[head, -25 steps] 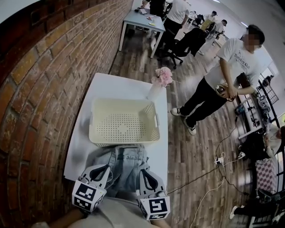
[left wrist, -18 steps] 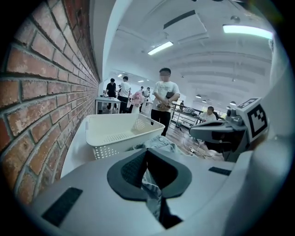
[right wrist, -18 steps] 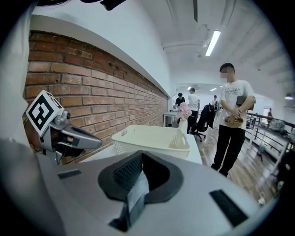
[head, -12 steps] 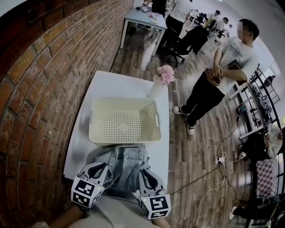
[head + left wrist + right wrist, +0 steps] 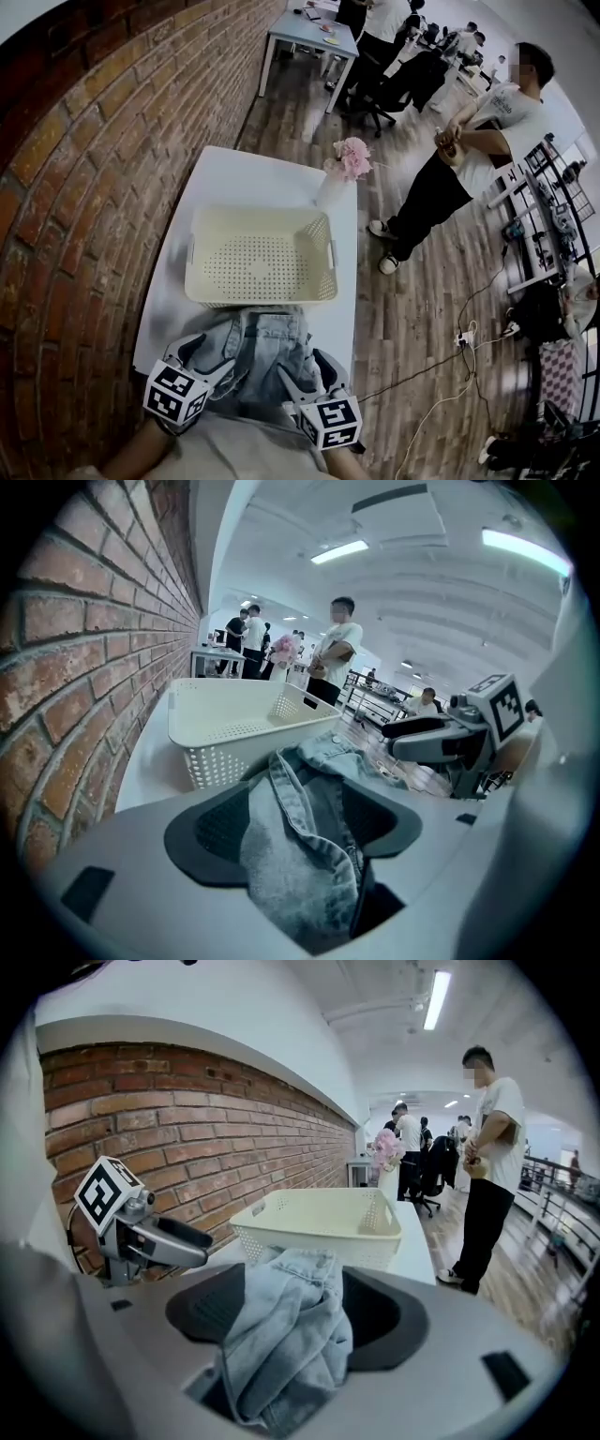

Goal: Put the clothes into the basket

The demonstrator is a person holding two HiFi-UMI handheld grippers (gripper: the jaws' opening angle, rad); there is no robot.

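A light-blue denim garment (image 5: 264, 349) lies on the near end of the white table (image 5: 246, 180), touching the front wall of the cream perforated basket (image 5: 260, 213). My left gripper (image 5: 208, 354) and right gripper (image 5: 309, 367) sit at the garment's near corners. Both sets of jaws are opening. In the left gripper view the denim (image 5: 300, 855) lies loosely between the spread pads of the left gripper (image 5: 295, 822), with the basket (image 5: 234, 724) just beyond. The right gripper view shows a bunched fold of denim (image 5: 286, 1335) between the parted pads of the right gripper (image 5: 295, 1312). The basket (image 5: 319, 1218) holds nothing.
A white vase of pink flowers (image 5: 345, 164) stands at the table's far right corner, behind the basket. A brick wall (image 5: 84, 187) runs along the left. A person (image 5: 459, 159) stands on the wooden floor to the right, where cables (image 5: 450, 347) lie.
Both grippers' jaws have spread apart on the denim and both have shifted slightly nearer to me. The standing person has turned and stepped a little farther away.
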